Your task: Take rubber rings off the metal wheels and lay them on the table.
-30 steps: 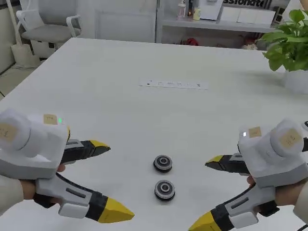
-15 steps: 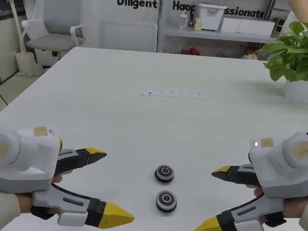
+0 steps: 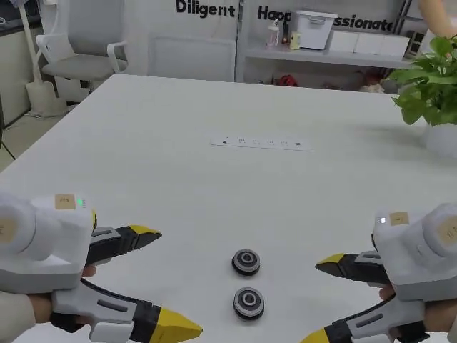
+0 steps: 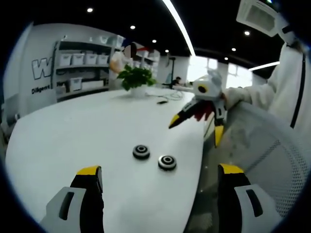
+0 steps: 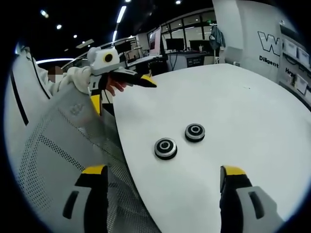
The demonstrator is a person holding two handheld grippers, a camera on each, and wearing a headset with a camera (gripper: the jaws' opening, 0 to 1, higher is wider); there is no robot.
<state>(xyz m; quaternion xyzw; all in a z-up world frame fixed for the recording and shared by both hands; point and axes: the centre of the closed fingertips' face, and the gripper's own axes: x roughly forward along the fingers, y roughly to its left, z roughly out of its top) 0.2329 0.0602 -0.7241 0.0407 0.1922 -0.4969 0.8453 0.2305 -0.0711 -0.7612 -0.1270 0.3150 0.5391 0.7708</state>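
An open-plan office — a large white table [image 3: 214,107], a grey swivel chair [image 3: 78,63], a shelf of white storage boxes [image 3: 343,56], black wall lettering [image 3: 206,8], dark desk monitors [image 5: 173,44].

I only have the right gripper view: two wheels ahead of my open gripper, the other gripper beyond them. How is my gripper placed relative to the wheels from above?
Observer: In the head view the right gripper sits to the right of the near wheel and the far wheel, touching neither. Both lie between it and the left gripper.
Operator: Anything else outside my view?
Observer: A potted plant stands at the far right edge of the table, well away from the wheels.
Operator: And on the left?
Observer: A white office chair stands beyond the far left corner.
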